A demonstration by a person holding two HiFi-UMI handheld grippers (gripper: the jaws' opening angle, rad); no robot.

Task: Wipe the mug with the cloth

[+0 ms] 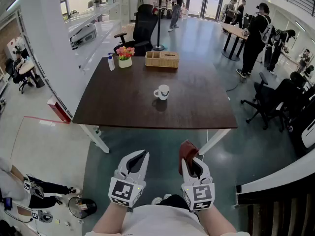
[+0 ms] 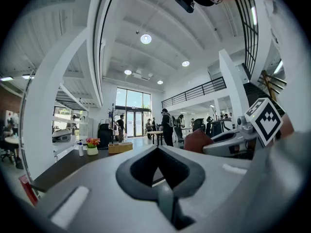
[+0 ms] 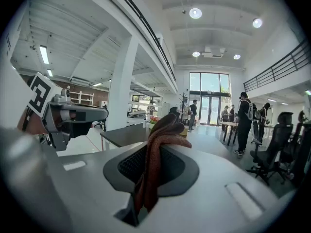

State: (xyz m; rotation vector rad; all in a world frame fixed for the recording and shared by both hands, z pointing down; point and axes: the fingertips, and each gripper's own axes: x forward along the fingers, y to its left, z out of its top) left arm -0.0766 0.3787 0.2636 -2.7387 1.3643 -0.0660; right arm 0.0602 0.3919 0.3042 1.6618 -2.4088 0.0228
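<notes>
Right hand-held gripper (image 1: 193, 164) pinching the cloth (image 1: 187, 149), left hand-held gripper (image 1: 139, 158) pressed together empty: your wiping could topple the unheld mug (image 1: 162, 91).

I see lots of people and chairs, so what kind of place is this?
Probably an open-plan office or lab hall: a dark table, wheeled office chairs, glass entrance doors, people standing by a high desk.

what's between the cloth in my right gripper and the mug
Nothing visible. The right gripper holds the cloth short of the table; the mug stands alone mid-table, the basket beyond it.
</notes>
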